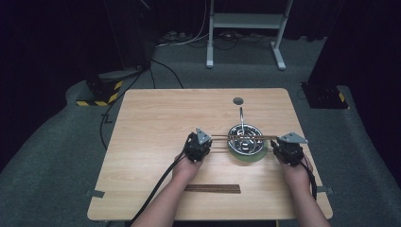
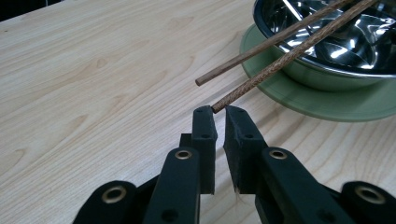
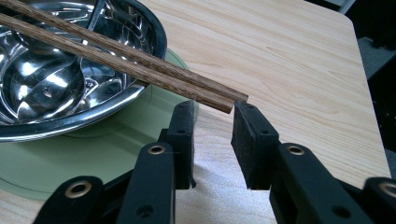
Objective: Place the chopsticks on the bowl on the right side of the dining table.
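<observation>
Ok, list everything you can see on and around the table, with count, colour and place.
Table: one, light wood, centre.
Plate: one, green, right of centre.
Bowl: one, shiny metal, on the plate.
Spoon: one, metal, in the bowl.
Chopsticks across bowl: two, brown, resting on the rim.
Chopsticks on table: brown, near edge; count unclear.
Stand: one, white, floor behind.
Left hand-held gripper: black, nearly closed at a chopstick tip.
Right hand-held gripper: black, open at the chopsticks' other ends.
</observation>
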Action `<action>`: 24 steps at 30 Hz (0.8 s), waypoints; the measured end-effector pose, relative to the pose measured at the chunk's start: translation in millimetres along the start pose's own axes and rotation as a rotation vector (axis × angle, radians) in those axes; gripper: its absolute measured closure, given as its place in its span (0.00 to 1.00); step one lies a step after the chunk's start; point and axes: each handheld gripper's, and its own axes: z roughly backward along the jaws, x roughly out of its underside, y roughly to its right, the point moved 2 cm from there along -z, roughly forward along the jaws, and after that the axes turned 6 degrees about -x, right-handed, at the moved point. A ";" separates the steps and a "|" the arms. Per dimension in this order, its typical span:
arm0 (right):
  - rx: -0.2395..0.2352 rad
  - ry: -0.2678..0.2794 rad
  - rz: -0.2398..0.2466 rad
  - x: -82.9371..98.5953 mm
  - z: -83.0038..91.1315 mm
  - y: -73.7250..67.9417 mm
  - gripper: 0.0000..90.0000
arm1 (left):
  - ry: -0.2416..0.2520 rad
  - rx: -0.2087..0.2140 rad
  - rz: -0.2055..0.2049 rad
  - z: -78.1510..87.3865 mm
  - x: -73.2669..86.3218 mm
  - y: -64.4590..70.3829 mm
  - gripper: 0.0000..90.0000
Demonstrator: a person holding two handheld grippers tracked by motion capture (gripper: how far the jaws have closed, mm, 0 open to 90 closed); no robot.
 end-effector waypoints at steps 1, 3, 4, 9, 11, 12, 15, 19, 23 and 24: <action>0.001 0.000 0.002 0.0 0.0 0.2 0.76 | 0.016 0.000 0.025 -1.9 -0.5 1.6 0.91; 0.004 0.001 0.006 0.0 0.2 0.8 0.76 | 0.021 -0.003 0.027 -3.9 -0.6 2.6 0.91; 0.006 -0.001 0.004 0.1 0.4 1.1 0.76 | 0.008 -0.004 0.014 -3.7 -1.0 2.2 0.91; 0.007 0.002 -0.003 0.3 0.8 3.0 0.77 | 0.018 -0.004 0.013 -6.4 -4.1 4.4 0.93; 0.010 0.002 -0.006 0.4 0.8 3.0 0.77 | 0.022 -0.012 0.021 -7.2 -4.9 4.8 0.93; 0.010 0.001 -0.005 0.3 0.9 3.1 0.78 | 0.023 -0.014 0.026 -7.6 -5.2 4.9 0.93; 0.012 0.003 -0.009 0.1 0.8 3.1 0.78 | 0.022 -0.025 0.020 -8.4 -4.8 4.2 0.93; 0.015 0.002 -0.008 0.3 -0.1 3.3 0.78 | 0.030 -0.027 0.029 -10.0 -4.1 4.6 0.93; 0.014 -0.001 -0.014 0.5 0.1 3.5 0.78 | 0.045 -0.027 0.046 -10.3 -3.6 7.2 0.93; 0.013 -0.001 -0.015 0.4 0.4 3.8 0.78 | 0.036 -0.024 0.017 -9.2 -3.6 5.8 0.94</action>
